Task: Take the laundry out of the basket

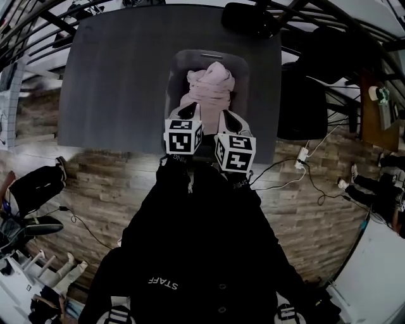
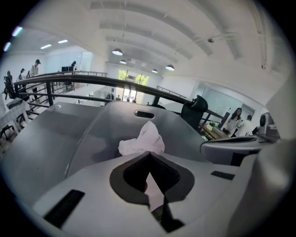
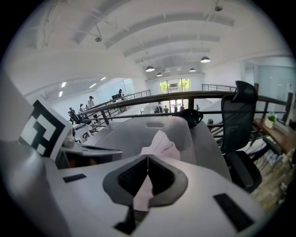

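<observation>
A grey laundry basket (image 1: 176, 66) stands on the dark grey table (image 1: 114, 82), with a bunched pink garment (image 1: 210, 87) rising out of it. Both grippers meet the garment at the basket's near side. My left gripper (image 1: 190, 112) is shut on a fold of the pink cloth. In the left gripper view its jaws (image 2: 149, 152) are pressed together, with pink cloth (image 2: 141, 141) caught between them and bulging beyond the tips. My right gripper (image 1: 228, 120) is likewise shut on the cloth. In the right gripper view its tips (image 3: 148, 156) pinch the garment (image 3: 159, 146) in front of the basket's wall (image 3: 132, 134).
A black office chair (image 1: 302, 95) stands against the table's right side, and another black seat (image 1: 250, 19) at its far edge. A power strip with cables (image 1: 302, 155) lies on the wooden floor to the right. The person's dark torso fills the near foreground.
</observation>
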